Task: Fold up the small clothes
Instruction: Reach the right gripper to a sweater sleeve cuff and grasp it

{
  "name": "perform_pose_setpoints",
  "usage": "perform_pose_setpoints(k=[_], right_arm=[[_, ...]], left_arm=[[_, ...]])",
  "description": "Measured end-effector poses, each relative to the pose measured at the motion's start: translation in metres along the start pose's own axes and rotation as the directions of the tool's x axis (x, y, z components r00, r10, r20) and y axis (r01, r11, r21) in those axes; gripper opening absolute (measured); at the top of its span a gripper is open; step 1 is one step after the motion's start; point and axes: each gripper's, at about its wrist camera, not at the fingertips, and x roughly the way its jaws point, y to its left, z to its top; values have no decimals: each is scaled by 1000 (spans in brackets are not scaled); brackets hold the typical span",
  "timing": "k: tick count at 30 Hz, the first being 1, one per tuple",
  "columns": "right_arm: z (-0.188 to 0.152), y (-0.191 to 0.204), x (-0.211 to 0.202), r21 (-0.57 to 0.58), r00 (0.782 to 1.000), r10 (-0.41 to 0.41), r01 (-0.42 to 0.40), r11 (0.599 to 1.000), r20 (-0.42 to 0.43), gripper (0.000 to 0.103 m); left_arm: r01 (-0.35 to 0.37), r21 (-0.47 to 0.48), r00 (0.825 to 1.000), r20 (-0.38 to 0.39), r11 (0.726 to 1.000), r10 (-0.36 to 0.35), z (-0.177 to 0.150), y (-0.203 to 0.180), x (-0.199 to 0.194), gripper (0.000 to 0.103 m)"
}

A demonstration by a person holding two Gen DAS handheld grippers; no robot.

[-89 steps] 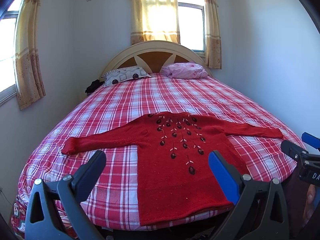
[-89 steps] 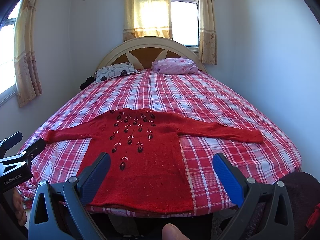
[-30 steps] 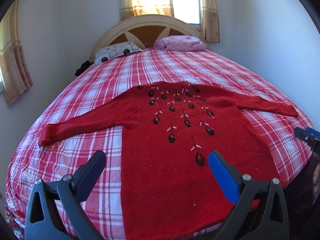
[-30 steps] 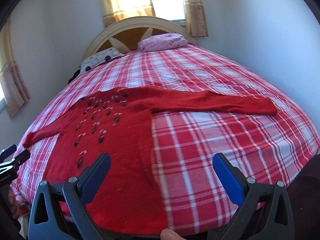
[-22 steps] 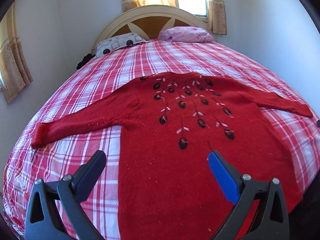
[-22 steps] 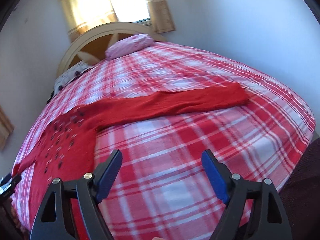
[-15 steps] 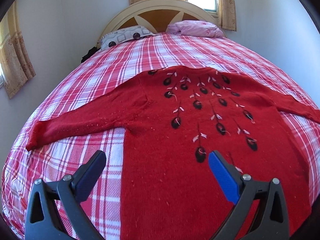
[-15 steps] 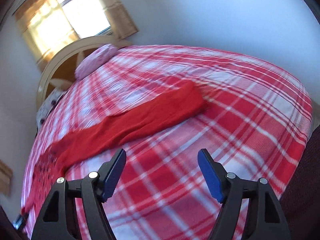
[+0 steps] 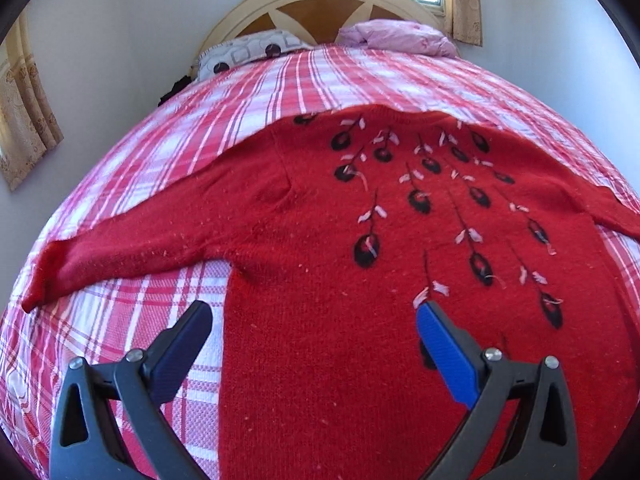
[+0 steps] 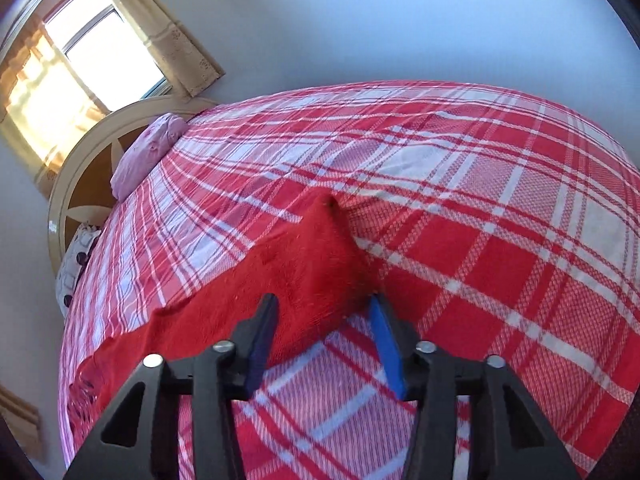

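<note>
Now, sweater [image 9: 320,240]: laid flat on the checked bedspread [image 9: 168,152], sleeves spread.
Left gripper [image 9: 314,322]: held wide apart above the sweater's lower body, nothing clasped.
Right gripper [image 10: 324,312]: just narrowed around the sleeve cuff [image 10: 320,248]; contact cannot be told.

We see the right gripper [image 10: 323,312], wide open over the bedspread a second ago, now rolled and swung out to the cuff of the sweater's sleeve [image 10: 304,264]; its jaws have just been closing, with the cuff between them. The left gripper [image 9: 314,320], jaws spread as wide as before, now hangs closer over the red sweater [image 9: 360,280], near its left side seam.
</note>
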Motion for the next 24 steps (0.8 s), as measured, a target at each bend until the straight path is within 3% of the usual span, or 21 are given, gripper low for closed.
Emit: perform_pose_setpoints(k=[3,8,16,24], right_arm=[[5,3,6,13,1000,6,-6,1000,-12,19],[5,29,-1,-49,1000,25,-25,999,15,8],[-3,104,-21,-216,995,98,-88,972,34,7],[-35,192,-36,-405,978,209,-195,893,-10,6]], left_arm=[[16,-16,1000,-26,1000,-17,-2,4,8,103],[42,-25,998,-41,999,-43,-5,5,16,103],[65,-25,997,-29,998,-66,-8,3,17,103],[98,-59,995,-26,993,-99,-11,9,18,103]])
